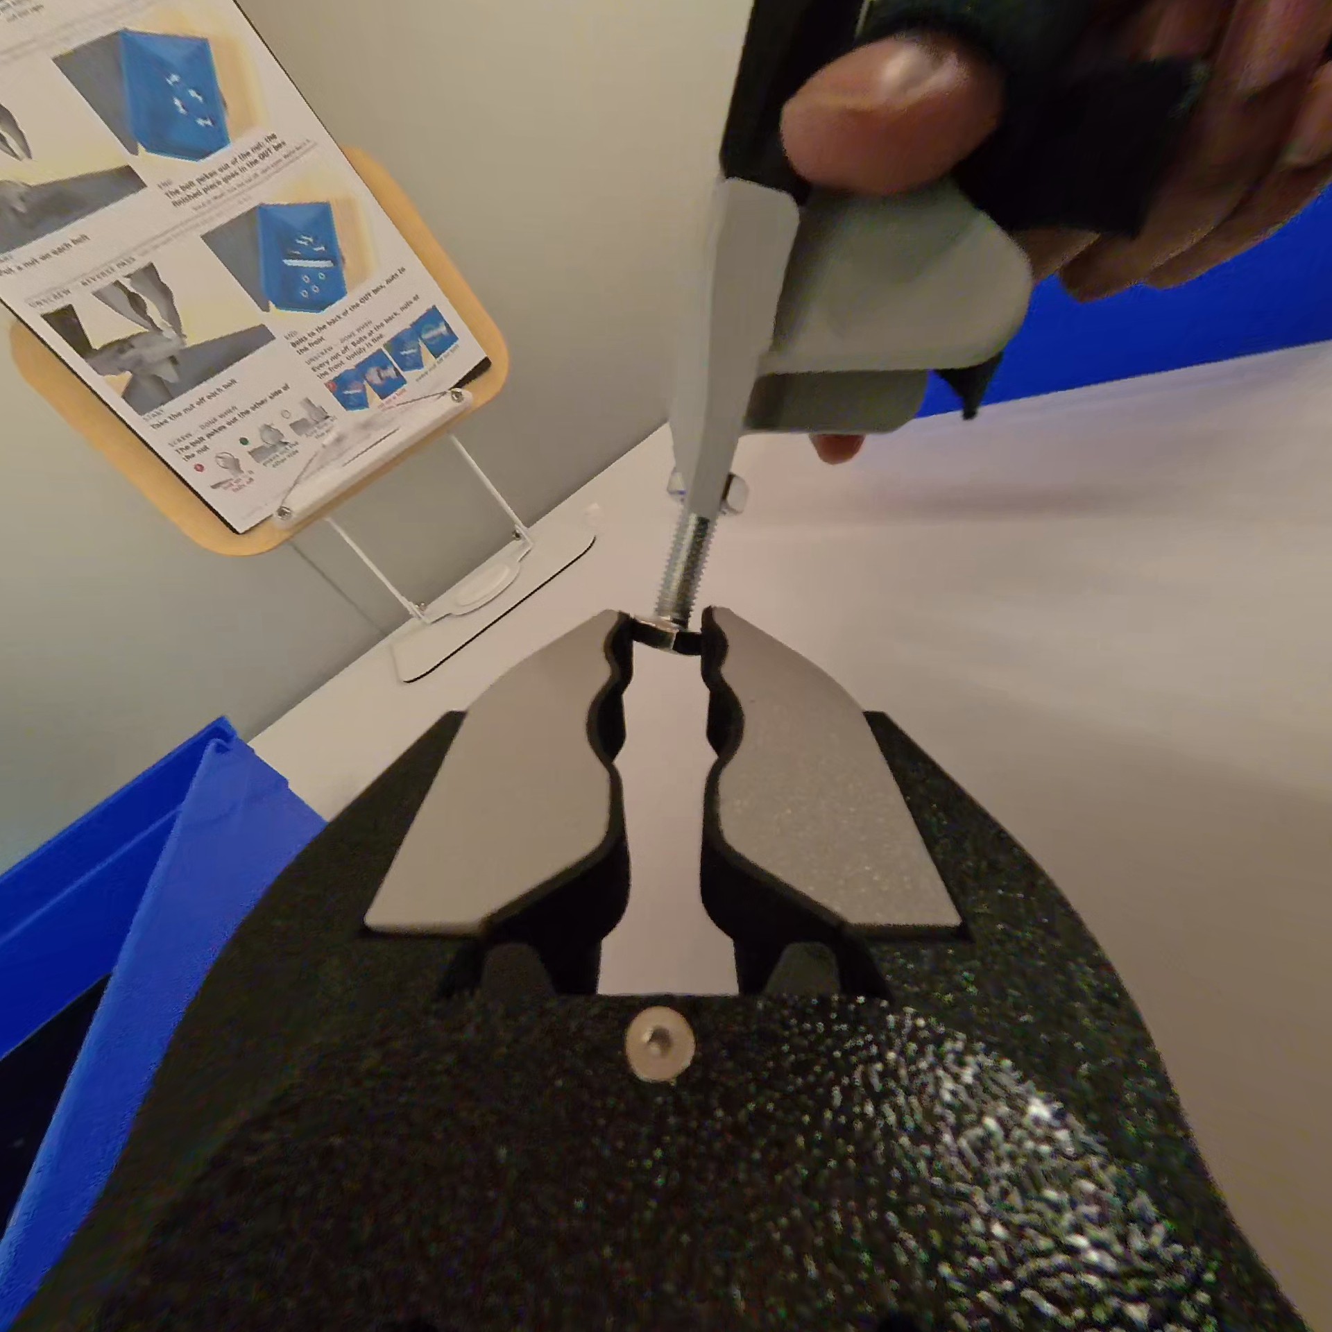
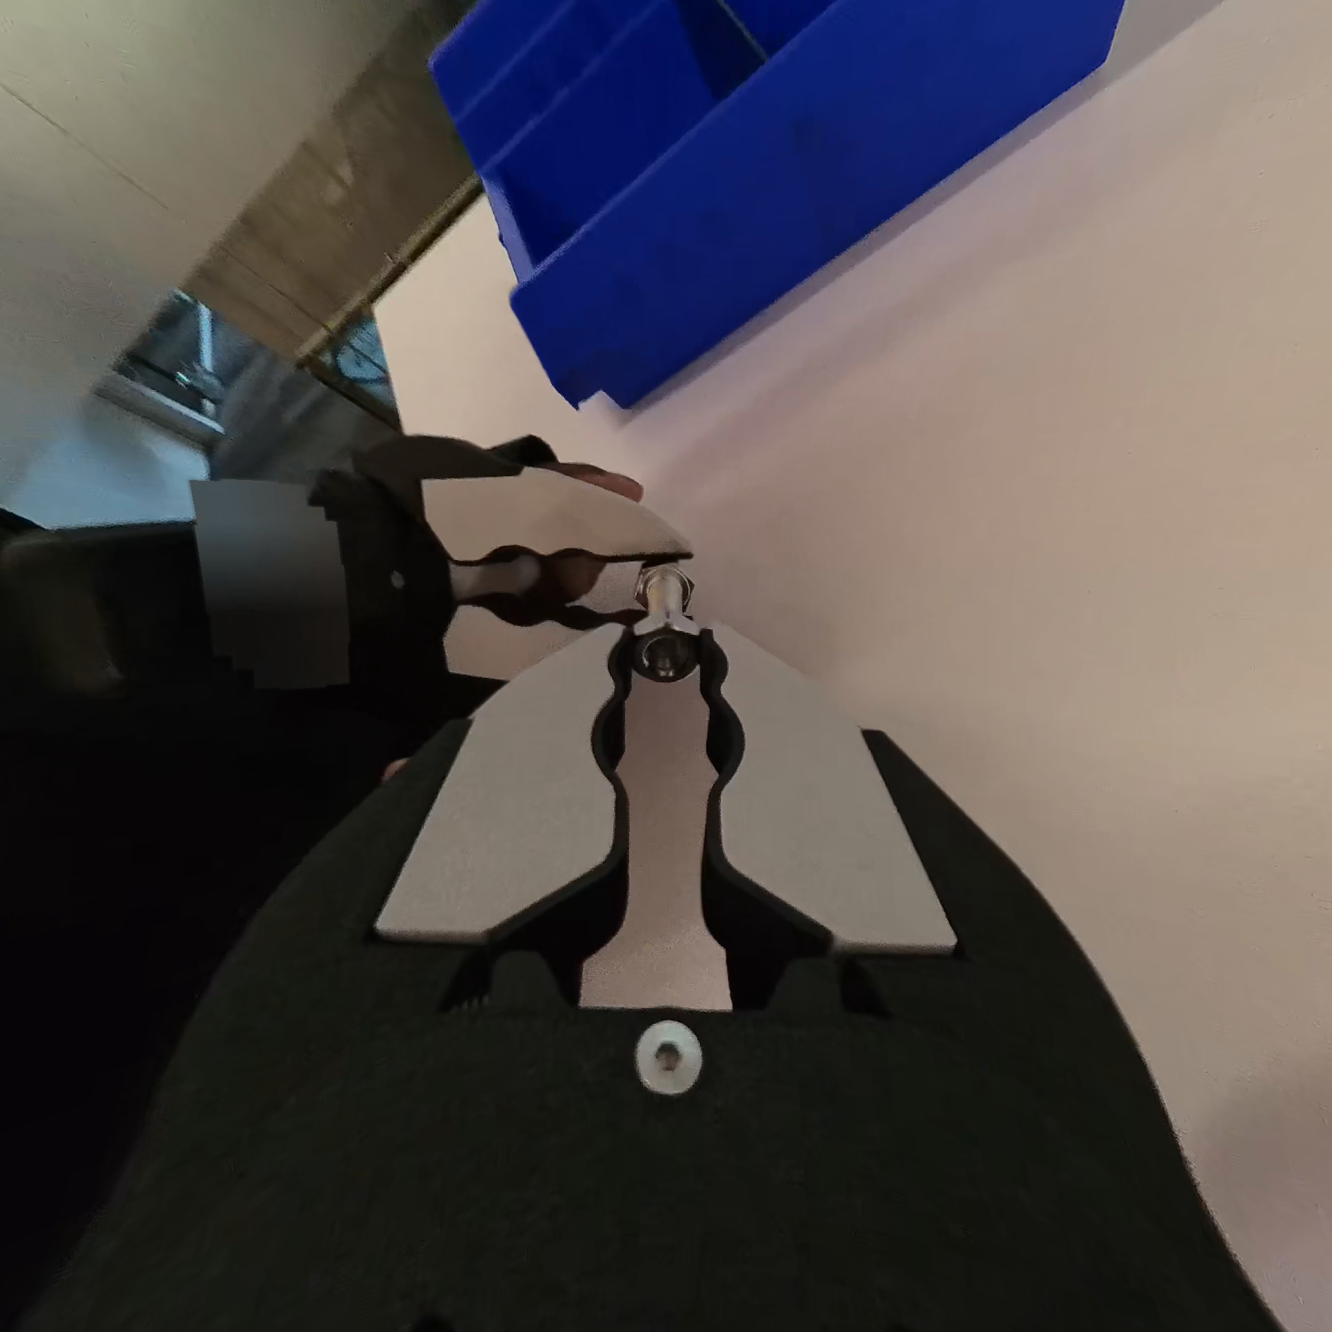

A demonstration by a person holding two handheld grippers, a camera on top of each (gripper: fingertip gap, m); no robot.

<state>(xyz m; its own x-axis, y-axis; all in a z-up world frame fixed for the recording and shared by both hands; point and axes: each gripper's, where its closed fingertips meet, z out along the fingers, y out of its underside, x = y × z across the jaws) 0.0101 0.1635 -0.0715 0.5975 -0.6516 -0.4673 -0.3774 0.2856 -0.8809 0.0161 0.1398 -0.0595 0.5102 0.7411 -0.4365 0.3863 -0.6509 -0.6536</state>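
L gripper point(image 1: 667, 628) is clamped on one end of the silver bolt point(image 1: 685, 562) and R gripper point(image 2: 662, 649) on the hex nut point(image 2: 659, 662) at its other end, threads bare btwn them, above the white table point(image 1: 1045, 685) w/ blue bin point(image 2: 757, 238) nearby.

Materials and finishes around the bright metal bolt point(image 1: 683, 569).
Bolt: shiny threaded metal; gripper body point(image 1: 649, 1153) below it: rough, speckled black; bin point(image 2: 721, 180) beyond: smooth blue plastic; table point(image 1: 1009, 649) beneath: matt white.

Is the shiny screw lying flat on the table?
No, the shiny screw is up in the air, held between the left gripper and the right gripper, above the white table.
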